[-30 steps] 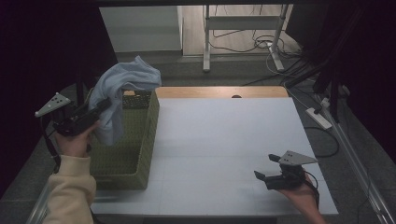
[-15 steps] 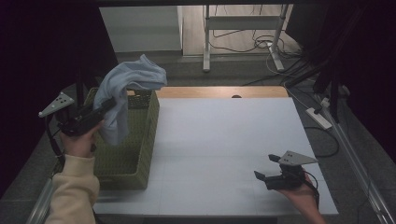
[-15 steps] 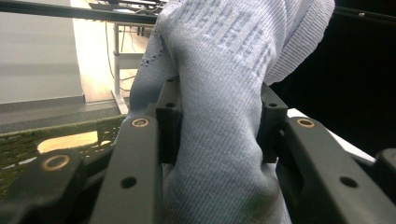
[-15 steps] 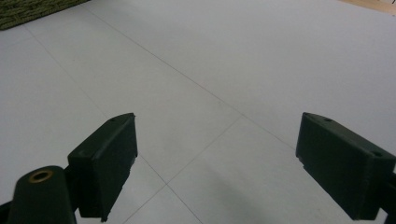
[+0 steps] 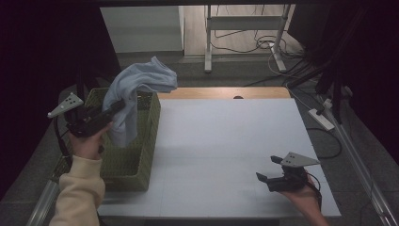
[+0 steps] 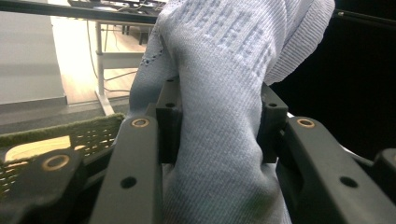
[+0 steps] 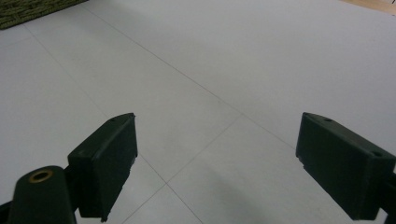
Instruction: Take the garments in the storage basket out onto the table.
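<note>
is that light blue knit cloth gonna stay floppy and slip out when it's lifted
Probably floppy: the light blue knit cloth droops both sides of the left gripper. Likely light. Slipping seems unlikely, since the fingers pinch a thick, textured bunch.

cloth (image 5: 136, 89): pale blue knit fabric, soft, ribbed with a raised woven pattern, matt
basket (image 5: 136, 160): green woven fibre, coarse and rough
table (image 5: 226, 150): white top, smooth, matt, thin seam lines; bare wood strip at the far edge
left gripper (image 6: 217, 121): black matt plastic, brass-coloured rivets
right gripper (image 7: 217, 158): black matt plastic, grey flat plate on top
</note>
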`<state>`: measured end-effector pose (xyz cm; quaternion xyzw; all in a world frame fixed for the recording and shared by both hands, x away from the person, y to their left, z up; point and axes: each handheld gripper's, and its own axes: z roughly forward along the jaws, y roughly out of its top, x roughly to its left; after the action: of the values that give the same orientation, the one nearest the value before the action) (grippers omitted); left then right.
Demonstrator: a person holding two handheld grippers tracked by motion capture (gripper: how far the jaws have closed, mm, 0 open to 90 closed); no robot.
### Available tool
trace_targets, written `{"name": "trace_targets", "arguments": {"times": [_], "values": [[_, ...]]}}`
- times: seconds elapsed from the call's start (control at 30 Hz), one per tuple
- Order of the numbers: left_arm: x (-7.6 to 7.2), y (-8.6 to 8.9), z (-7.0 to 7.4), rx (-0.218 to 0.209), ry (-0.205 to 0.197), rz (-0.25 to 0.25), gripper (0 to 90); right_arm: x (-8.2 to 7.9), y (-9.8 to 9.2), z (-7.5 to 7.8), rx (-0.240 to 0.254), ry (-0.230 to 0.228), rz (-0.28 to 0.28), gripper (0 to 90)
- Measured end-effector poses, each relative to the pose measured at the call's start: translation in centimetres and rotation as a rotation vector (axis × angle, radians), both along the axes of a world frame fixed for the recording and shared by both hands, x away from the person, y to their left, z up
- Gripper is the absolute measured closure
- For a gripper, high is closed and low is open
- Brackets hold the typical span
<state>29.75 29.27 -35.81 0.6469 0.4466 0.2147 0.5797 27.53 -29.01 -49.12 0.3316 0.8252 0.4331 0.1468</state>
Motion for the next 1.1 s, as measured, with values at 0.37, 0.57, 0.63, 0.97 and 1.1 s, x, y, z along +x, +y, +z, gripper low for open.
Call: {"name": "trace_targets", "arguments": {"times": [0.37, 0.57, 0.63, 0.97, 1.1], "values": [[0.0, -1.0, 0.0, -0.009, -0.005, -0.031, 62.2, 0.0, 0.0, 0.0, -0.002, 0.000, -0.001, 12.6], [0.1, -1.4, 0.0, -0.029, -0.003, -0.053, 62.2, 0.0, 0.0, 0.0, -0.002, -0.001, -0.002, 12.6], [0.1, -1.5, -0.1, -0.034, -0.001, -0.061, 62.2, 0.0, -0.1, 0.0, -0.003, -0.001, -0.002, 12.6], [0.1, -2.4, 0.0, -0.033, -0.005, -0.088, 62.2, 0.0, -0.1, 0.0, -0.004, 0.000, -0.002, 12.6], [0.1, -2.8, 0.0, -0.030, -0.008, -0.092, 62.2, 0.0, 0.0, 0.0, -0.003, 0.000, -0.001, 12.6]]}}
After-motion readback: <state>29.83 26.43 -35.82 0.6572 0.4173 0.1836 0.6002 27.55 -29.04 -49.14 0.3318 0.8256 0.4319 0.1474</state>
